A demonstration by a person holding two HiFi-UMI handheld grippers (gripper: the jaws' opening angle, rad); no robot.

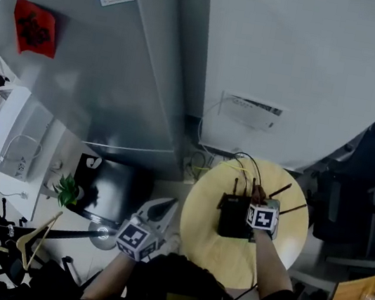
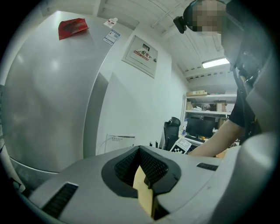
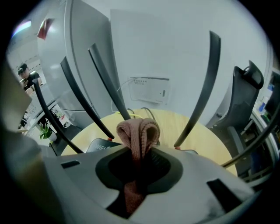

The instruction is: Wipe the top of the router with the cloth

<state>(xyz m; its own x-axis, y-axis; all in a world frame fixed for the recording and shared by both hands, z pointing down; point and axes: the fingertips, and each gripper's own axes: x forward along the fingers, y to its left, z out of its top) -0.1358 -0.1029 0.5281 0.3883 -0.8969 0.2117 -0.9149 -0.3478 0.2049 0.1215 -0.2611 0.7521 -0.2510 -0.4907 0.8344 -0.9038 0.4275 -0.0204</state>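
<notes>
The right gripper is clamped on a folded pinkish-brown knitted cloth over the black antennaed router, marked "WIFI", centre-right on a round yellow table; the left gripper is closed, empty.

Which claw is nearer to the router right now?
Right. The right claw, gripping the cloth, sits over the router on the table. The left claw hangs off the table's left edge, clear of the router.
</notes>
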